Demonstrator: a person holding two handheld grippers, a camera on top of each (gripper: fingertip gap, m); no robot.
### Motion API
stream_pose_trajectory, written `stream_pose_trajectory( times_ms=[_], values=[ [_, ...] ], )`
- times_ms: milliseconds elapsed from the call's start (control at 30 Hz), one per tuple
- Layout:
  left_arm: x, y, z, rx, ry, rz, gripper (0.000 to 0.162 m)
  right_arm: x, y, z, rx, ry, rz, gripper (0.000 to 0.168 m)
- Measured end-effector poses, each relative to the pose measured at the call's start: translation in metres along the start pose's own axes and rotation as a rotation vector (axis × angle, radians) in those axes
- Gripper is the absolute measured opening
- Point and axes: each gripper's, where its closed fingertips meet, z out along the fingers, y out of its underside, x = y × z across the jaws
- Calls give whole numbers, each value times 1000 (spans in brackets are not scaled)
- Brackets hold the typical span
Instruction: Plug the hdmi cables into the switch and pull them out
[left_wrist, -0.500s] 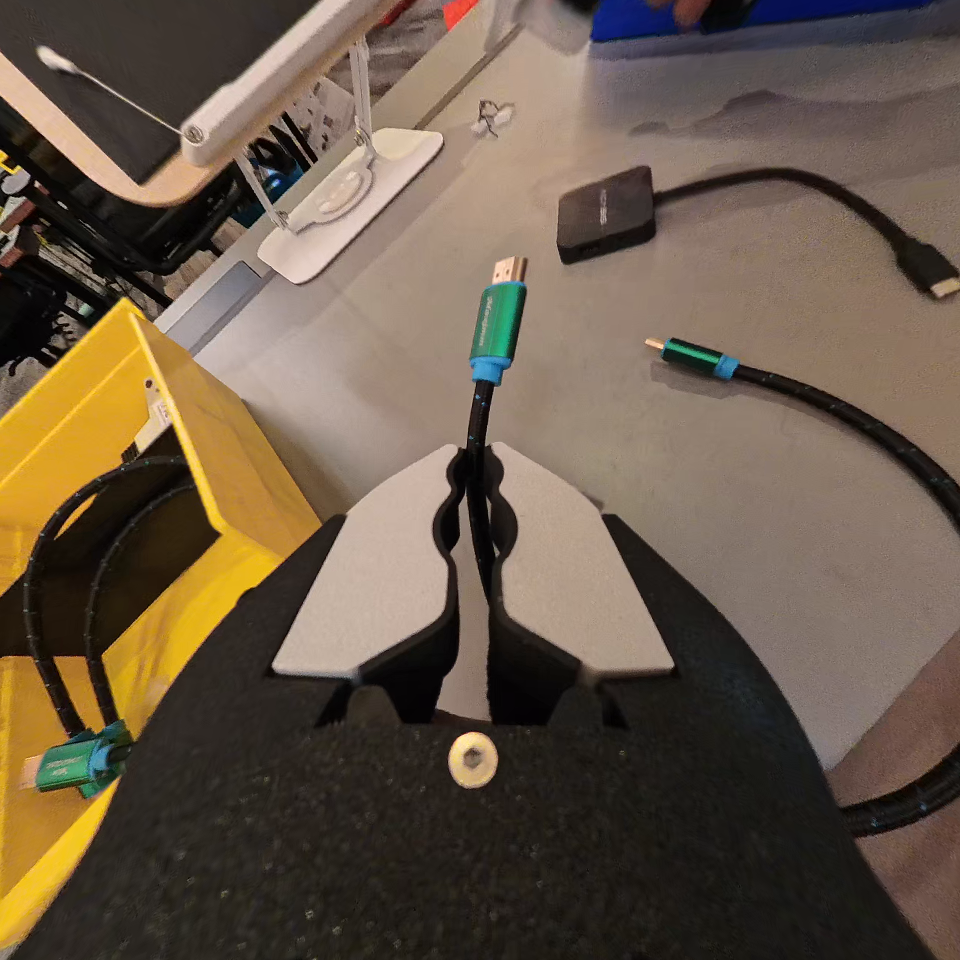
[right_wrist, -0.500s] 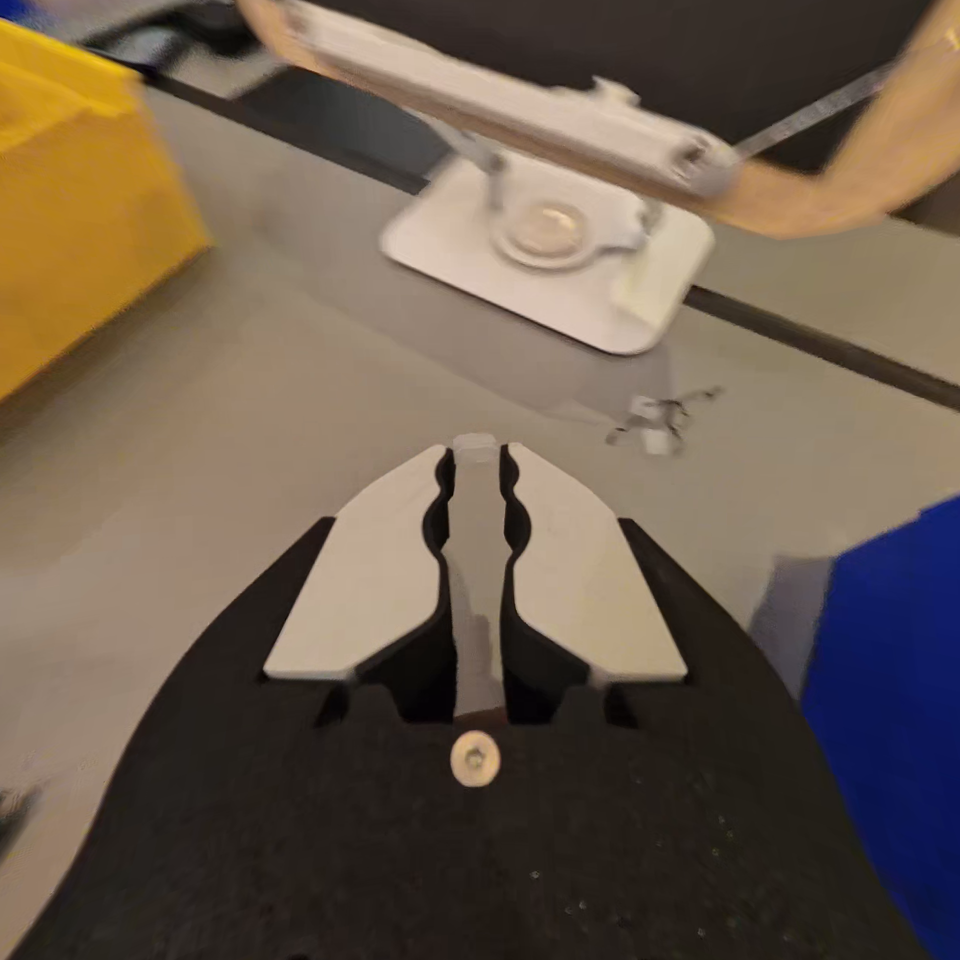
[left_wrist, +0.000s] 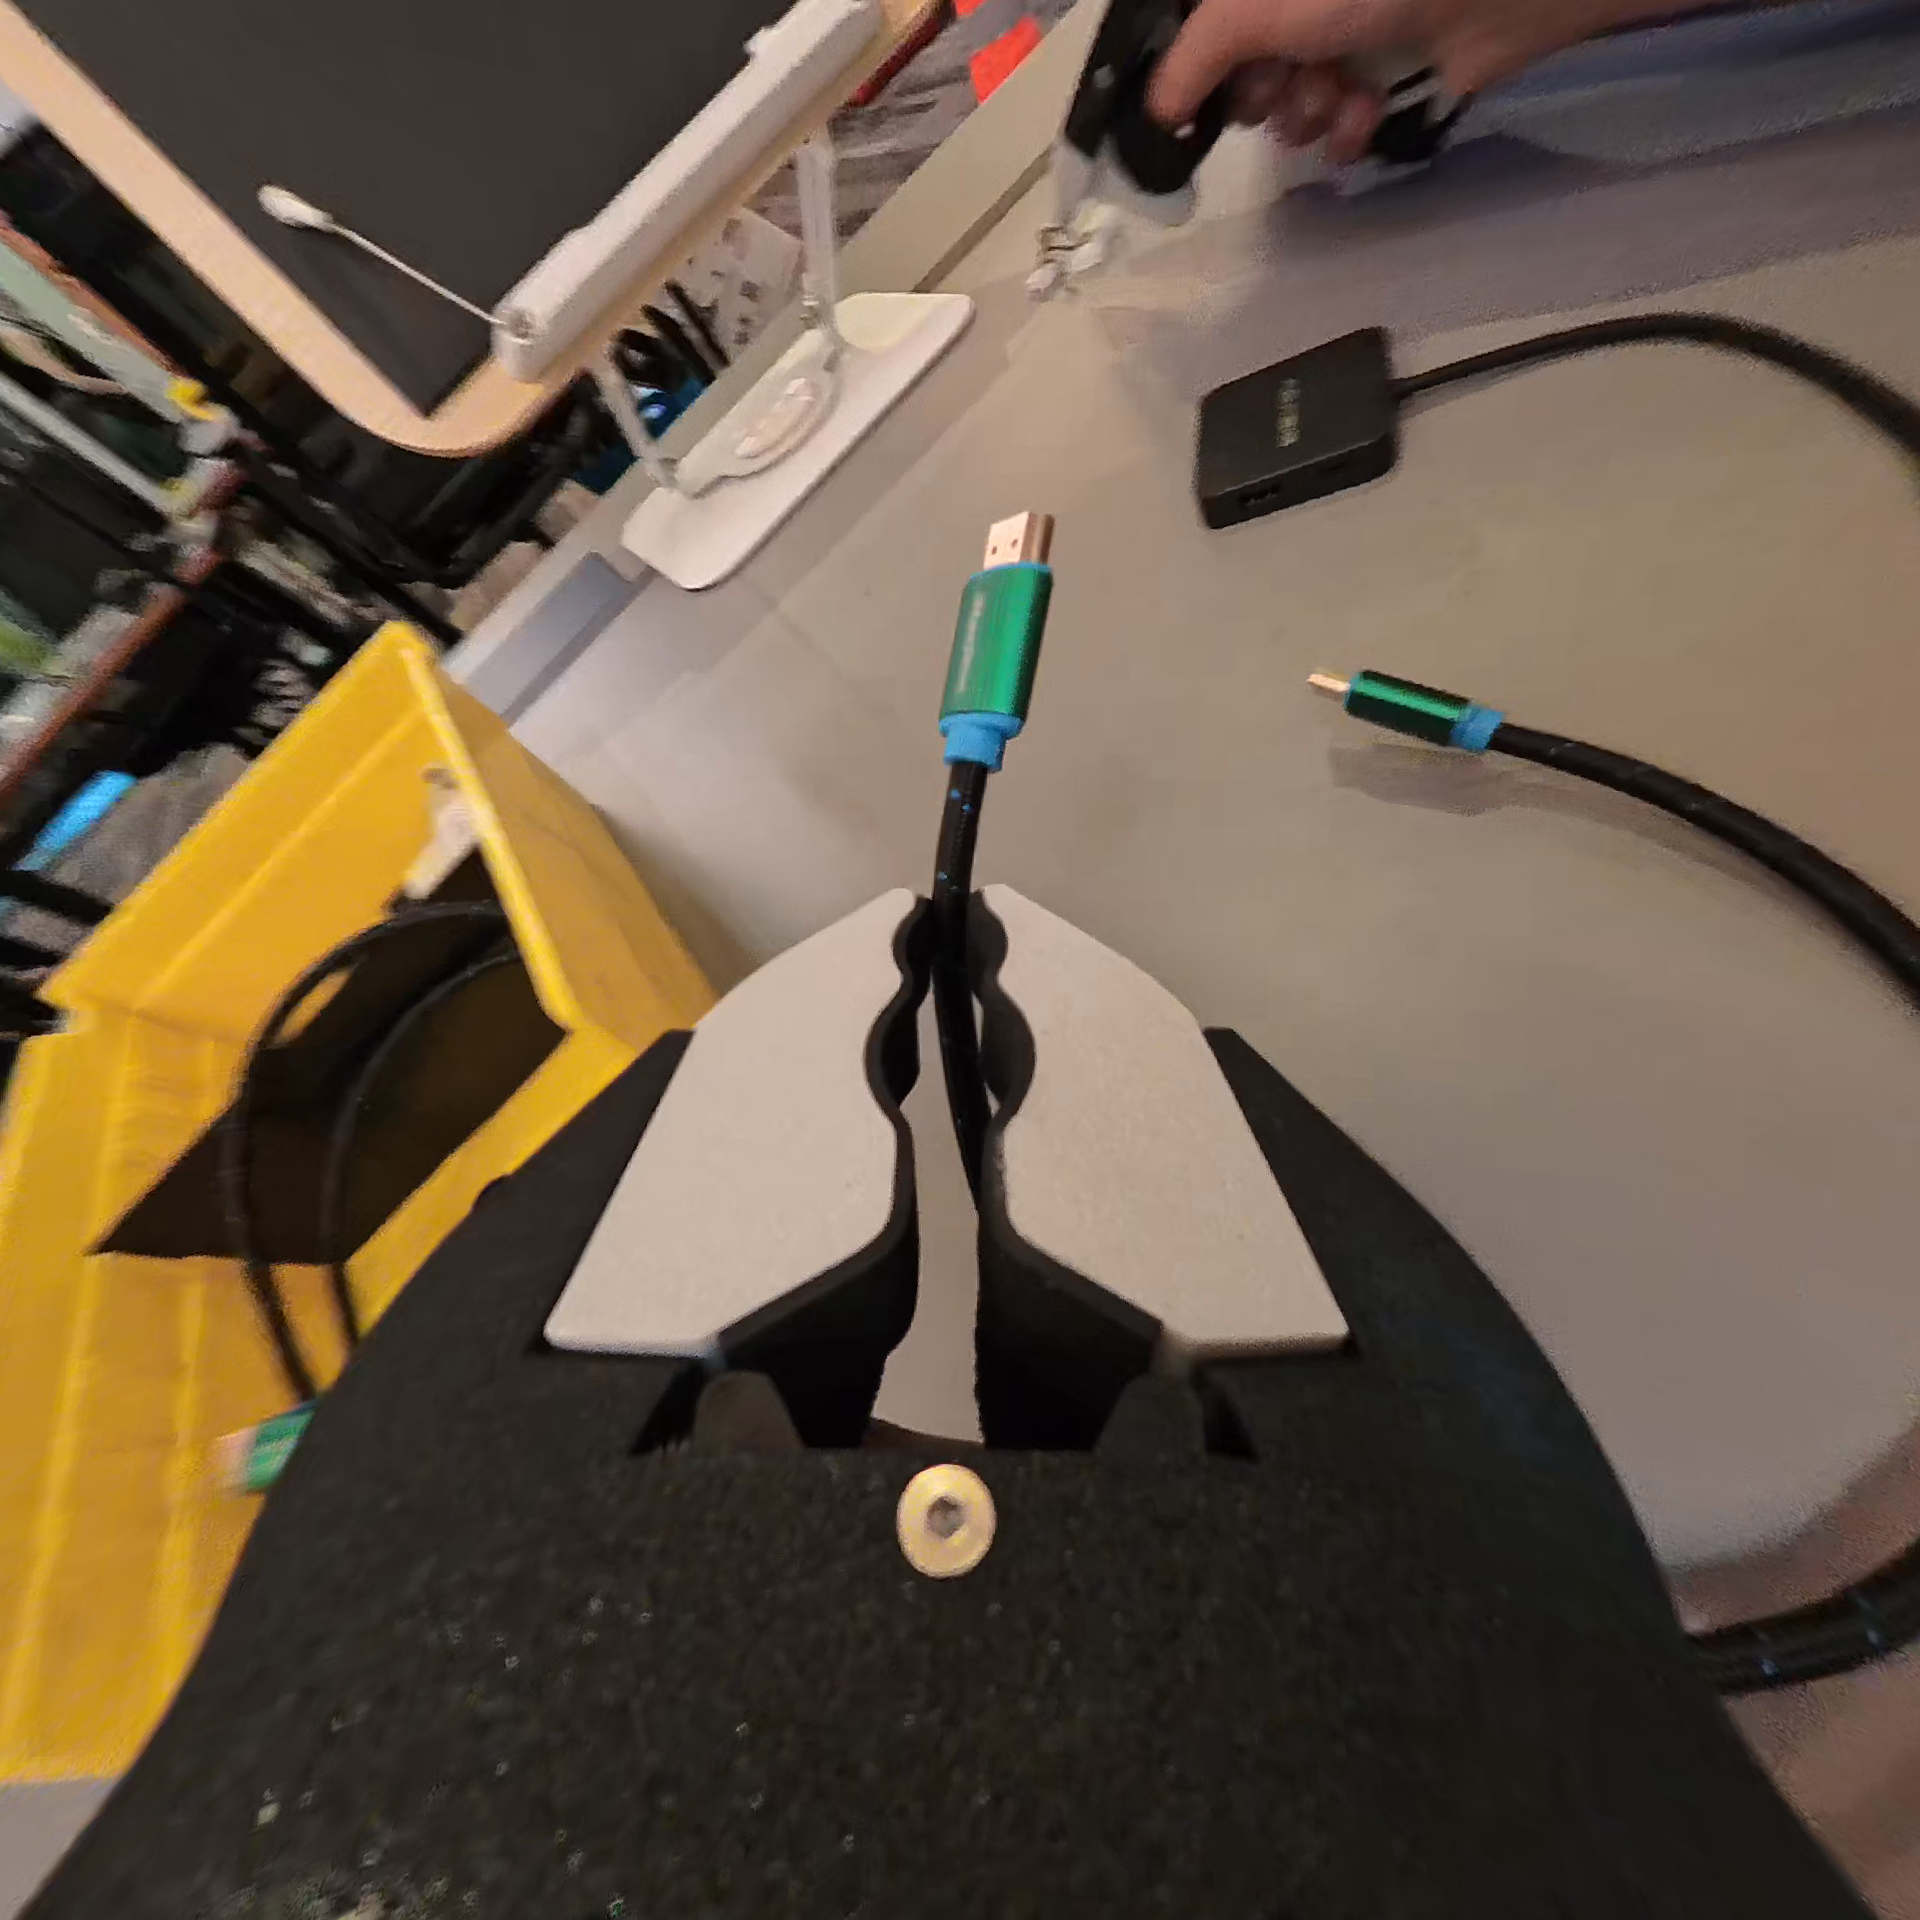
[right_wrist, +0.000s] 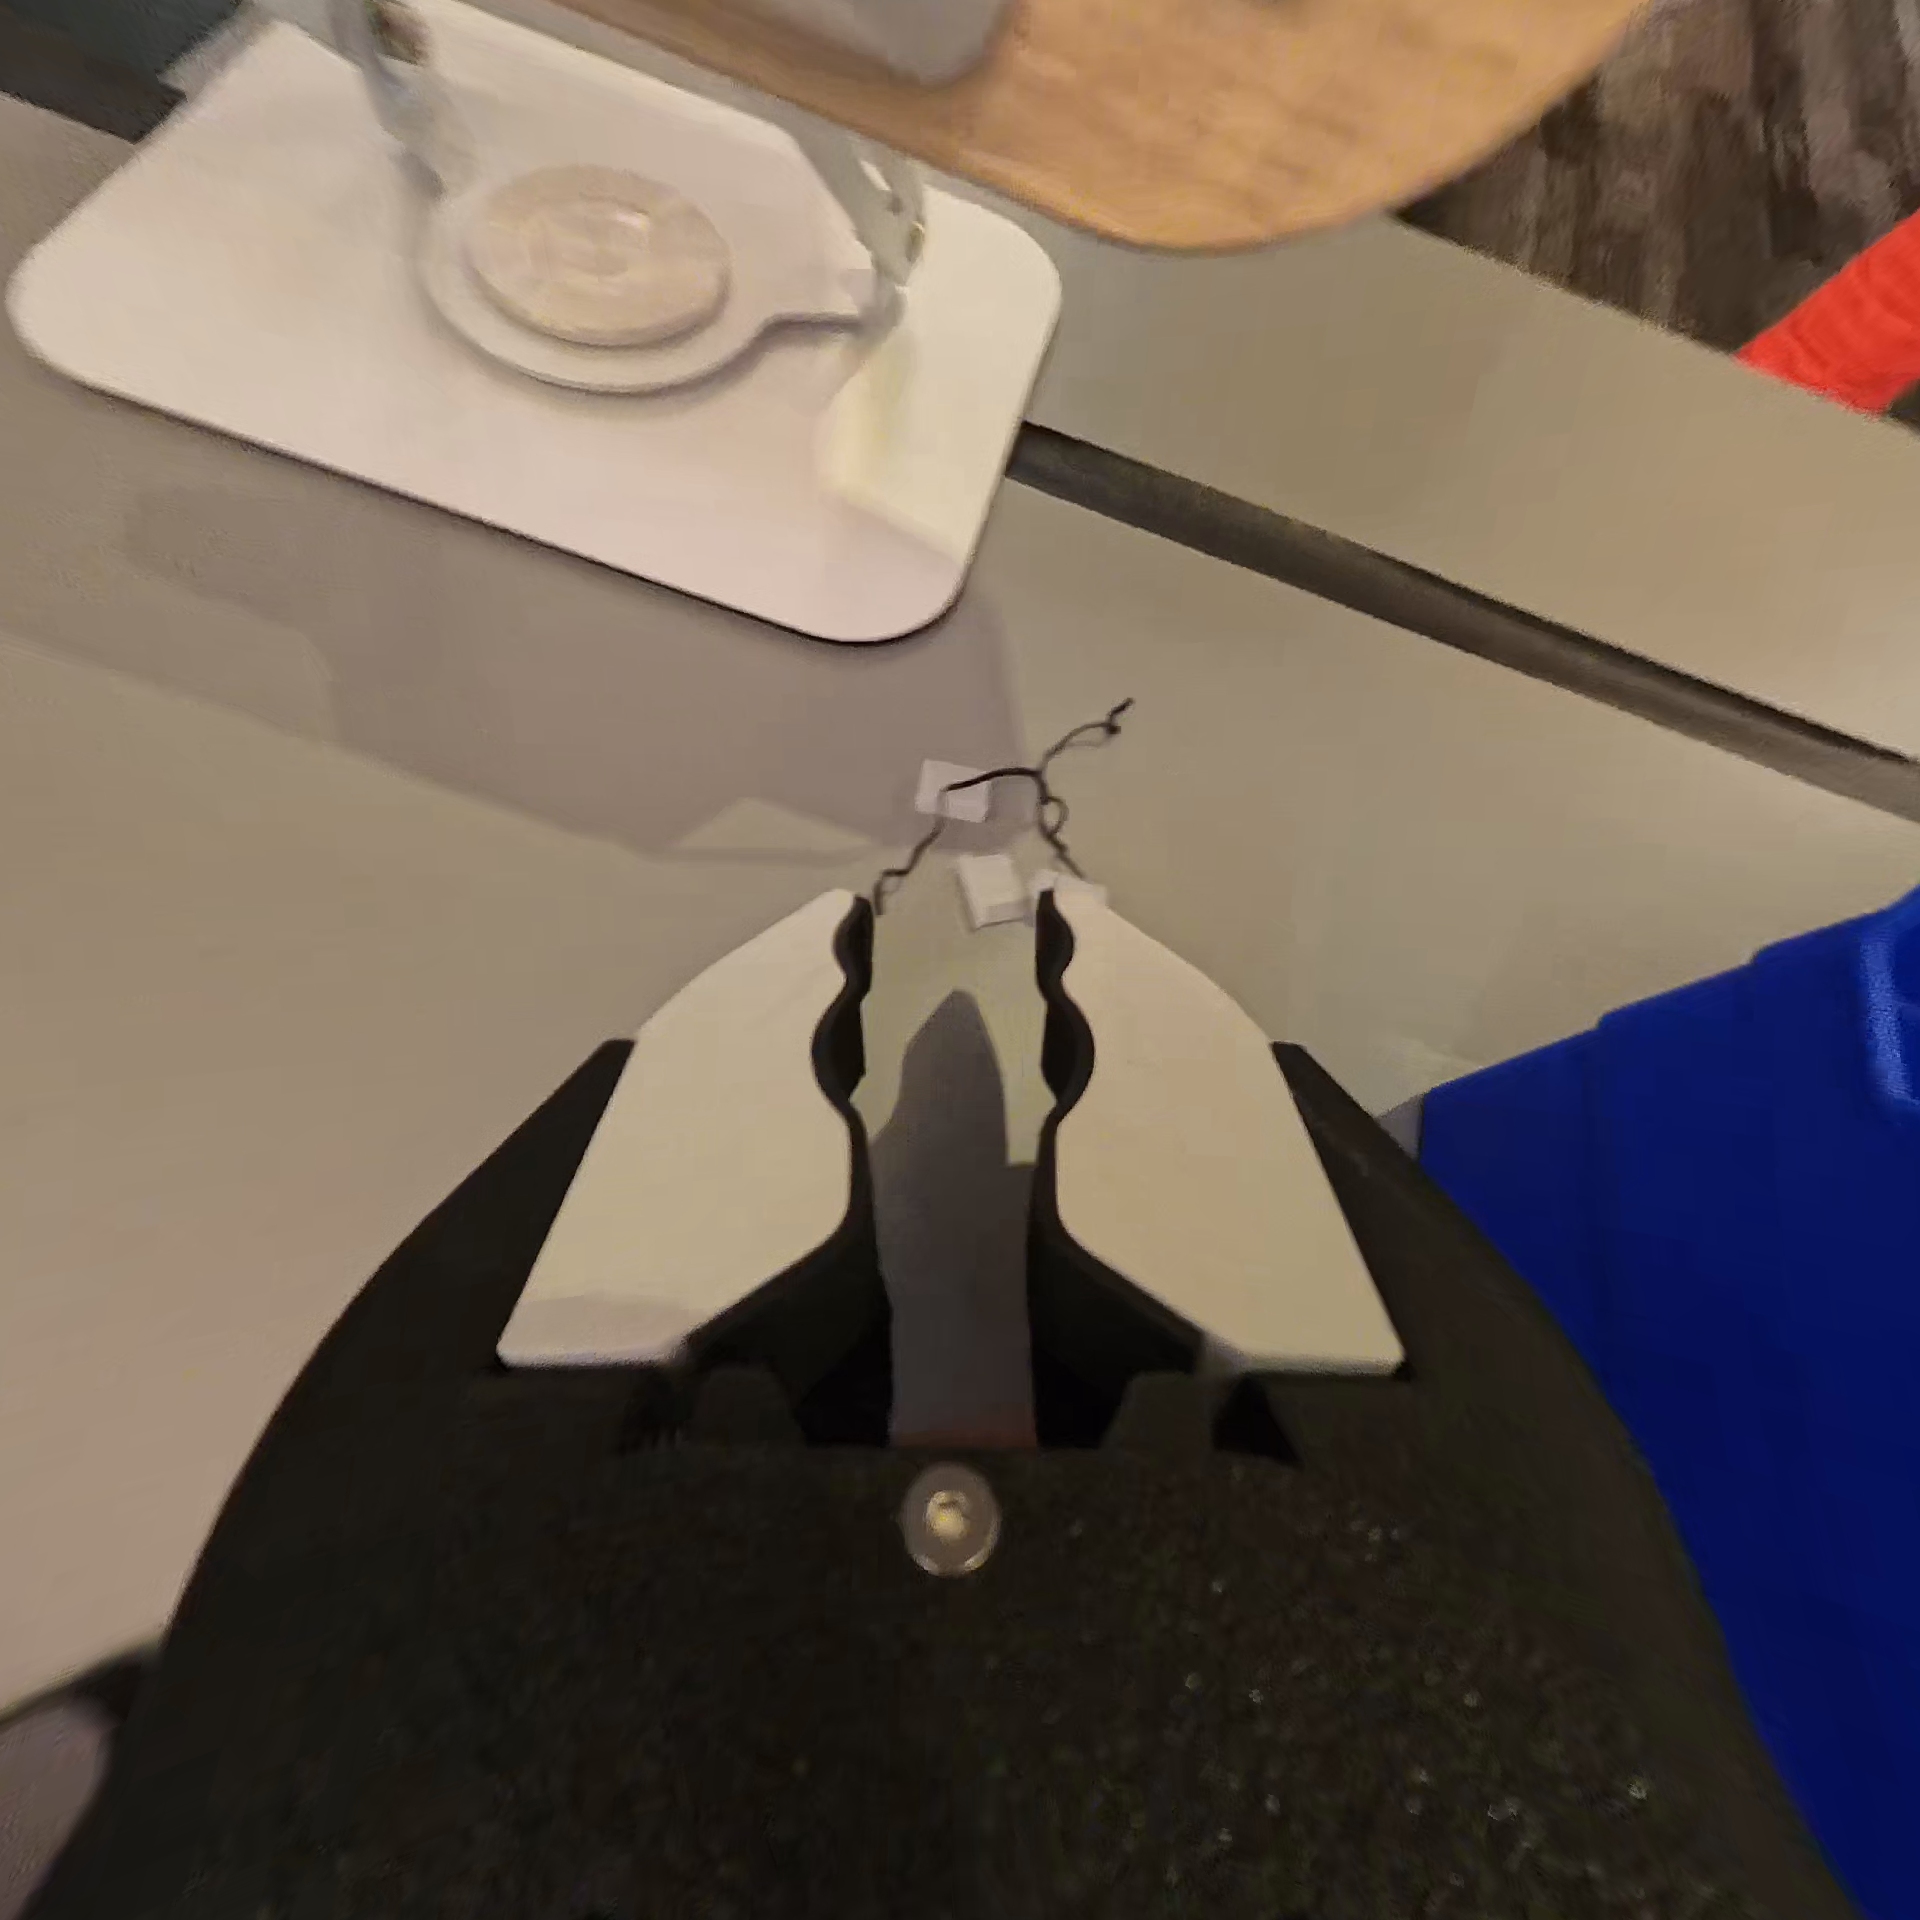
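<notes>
Between the fingers of the left gripper (left_wrist: 951, 904) a braided black HDMI cable (left_wrist: 956, 997) is being pinched, the jaws closing narrowly on the cord, with its green plug (left_wrist: 995, 649) standing up above the fingertips, gold tip pointing away. How the cord is running on below the gripper is hidden by the black body. Ahead and to the right, the black switch (left_wrist: 1294, 426) is lying on the grey table (left_wrist: 1455, 1039), well apart from the held plug; its own black lead is curving off the right edge of the view. Pale lettering is showing on the switch's top and on the plug's side, too small to make out. A second green-plugged cable (left_wrist: 1418, 709) is lying free between gripper and switch, its cord looping out of frame on the right. Bare tabletop is lying open between the held plug and the switch. At left, a yellow bin (left_wrist: 208, 1039) is holding more coiled cable, partly blurred and cut off by the gripper body.

Far up the table, a hand (left_wrist: 1299, 73) is gripping the other tool, blurred. In its own view, the right gripper (right_wrist: 951, 904) is hanging with jaws partly apart and holding nothing, just short of a tangle of thin black wire and white scraps (right_wrist: 997, 831), near a white stand base (right_wrist: 520, 364). A blue object (right_wrist: 1714, 1351) is crowding the right side, cut off.
</notes>
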Motion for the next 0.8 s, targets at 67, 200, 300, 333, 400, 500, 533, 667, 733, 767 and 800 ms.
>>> stream_pose_trajectory(
  times_ms=[67,200,300,333,400,500,533,667,733,767,800],
  values=[
    [-25,-11,-9,13,-128,78,6,-22,-6,-21,40,-73,-43,31],
    [-66,-77,-56,147,-485,347,6,-66,-14,-64,104,-244,-116,29],
    [-40,-106,-68,168,-615,645,6,-86,-14,-93,153,-314,-152,29],
    [-24,-103,-61,150,-599,704,6,-92,-11,-101,158,-342,-155,29],
    [16,-85,-40,109,-490,747,6,-106,-1,-118,159,-410,-170,29],
    [75,-54,-19,18,-272,704,8,-118,24,-137,141,-472,-203,29],
    [91,-46,-15,-9,-200,665,8,-119,33,-142,136,-481,-208,30],
    [136,-23,-8,-101,72,454,8,-118,77,-147,52,-516,-235,37],
    [143,-14,-5,-149,164,376,9,-122,94,-144,15,-541,-231,46],
    [145,-9,-4,-177,207,331,9,-124,100,-142,-3,-546,-237,52],
    [148,-2,-4,-213,261,289,9,-126,105,-139,-17,-537,-254,57]
  ],
)
